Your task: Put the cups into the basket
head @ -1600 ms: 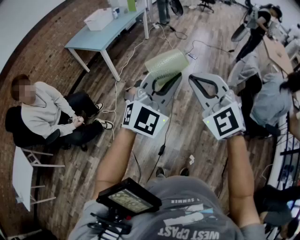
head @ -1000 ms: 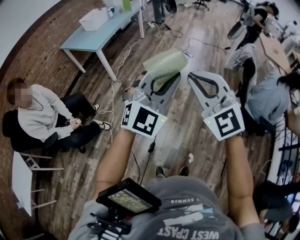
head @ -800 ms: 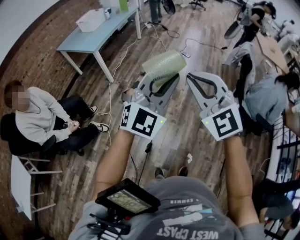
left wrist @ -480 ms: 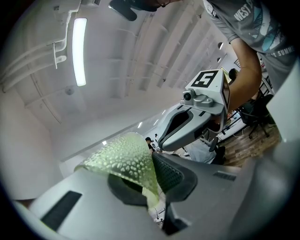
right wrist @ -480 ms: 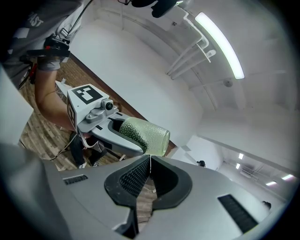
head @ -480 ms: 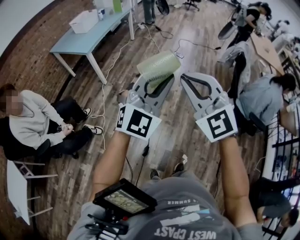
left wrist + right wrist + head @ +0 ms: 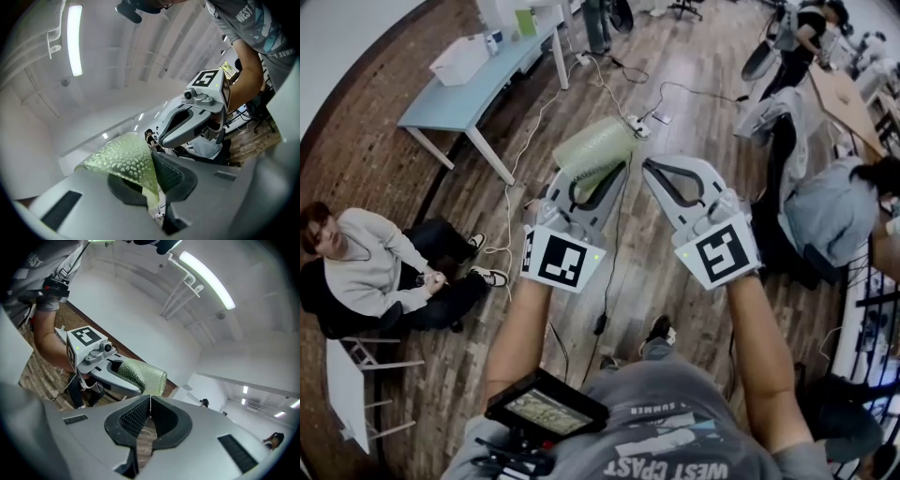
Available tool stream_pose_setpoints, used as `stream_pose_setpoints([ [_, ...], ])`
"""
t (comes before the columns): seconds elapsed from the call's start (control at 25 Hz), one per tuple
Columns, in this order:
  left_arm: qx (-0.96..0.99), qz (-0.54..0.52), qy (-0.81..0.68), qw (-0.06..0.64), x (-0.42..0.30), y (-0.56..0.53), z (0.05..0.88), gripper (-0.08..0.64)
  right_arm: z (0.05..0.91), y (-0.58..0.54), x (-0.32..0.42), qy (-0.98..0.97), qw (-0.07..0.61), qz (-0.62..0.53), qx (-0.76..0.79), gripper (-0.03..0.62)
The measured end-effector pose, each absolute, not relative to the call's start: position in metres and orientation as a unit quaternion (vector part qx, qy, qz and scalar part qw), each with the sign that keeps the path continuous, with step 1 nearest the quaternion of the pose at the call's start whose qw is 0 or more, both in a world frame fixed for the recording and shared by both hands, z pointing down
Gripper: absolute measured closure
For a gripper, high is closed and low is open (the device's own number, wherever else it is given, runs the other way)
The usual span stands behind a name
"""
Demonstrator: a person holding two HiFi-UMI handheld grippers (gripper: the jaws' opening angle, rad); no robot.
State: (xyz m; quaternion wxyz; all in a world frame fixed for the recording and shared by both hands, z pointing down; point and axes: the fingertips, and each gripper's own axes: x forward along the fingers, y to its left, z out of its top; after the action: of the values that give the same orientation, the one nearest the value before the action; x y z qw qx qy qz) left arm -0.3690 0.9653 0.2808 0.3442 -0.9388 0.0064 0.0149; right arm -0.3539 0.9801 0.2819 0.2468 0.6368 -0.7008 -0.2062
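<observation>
The left gripper (image 7: 598, 184) has its jaws clamped on the green cup (image 7: 592, 150), which sticks out ahead of them, up over the floor (image 7: 703, 66). The right gripper (image 7: 651, 169) is just beside it, with its jaws together and nothing in them. No basket shows.

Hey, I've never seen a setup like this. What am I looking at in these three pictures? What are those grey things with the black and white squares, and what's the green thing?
This is not a robot. A person holds a two-jaw gripper in each hand, and the cubes with square markers are part of the grippers. The large picture comes from a camera on the person's head, looking steeply down past the arms at a wooden floor. The other two come from cameras riding on each gripper, looking along its jaws. The left gripper pinches the wall of a bumpy green cup, held out above the floor. The right gripper is closed and empty. No work surface lies under the hands. A light blue table stands further off and a seated person is at the left. No basket shows.
</observation>
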Motion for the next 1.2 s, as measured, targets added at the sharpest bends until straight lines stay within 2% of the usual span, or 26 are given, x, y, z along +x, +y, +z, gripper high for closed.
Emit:
stream_pose_setpoints([
  [0.28, -0.94, -0.001, 0.029, 0.339, -0.268, 0.951, 0.284, 0.534, 0.28, 0.968, -0.257, -0.72, 0.227, -0.211, 0.621, 0.58],
  [0.64, -0.939, -0.026, 0.03, 0.342, -0.199, 0.933, 0.285, 0.534, 0.272, 0.948, -0.182, -0.727, 0.186, -0.216, 0.625, 0.58],
  [1.2, -0.943, 0.0, 0.028, 0.331, -0.096, 0.787, 0.292, 0.534, 0.289, 0.798, -0.088, -0.723, 0.219, -0.207, 0.621, 0.58],
])
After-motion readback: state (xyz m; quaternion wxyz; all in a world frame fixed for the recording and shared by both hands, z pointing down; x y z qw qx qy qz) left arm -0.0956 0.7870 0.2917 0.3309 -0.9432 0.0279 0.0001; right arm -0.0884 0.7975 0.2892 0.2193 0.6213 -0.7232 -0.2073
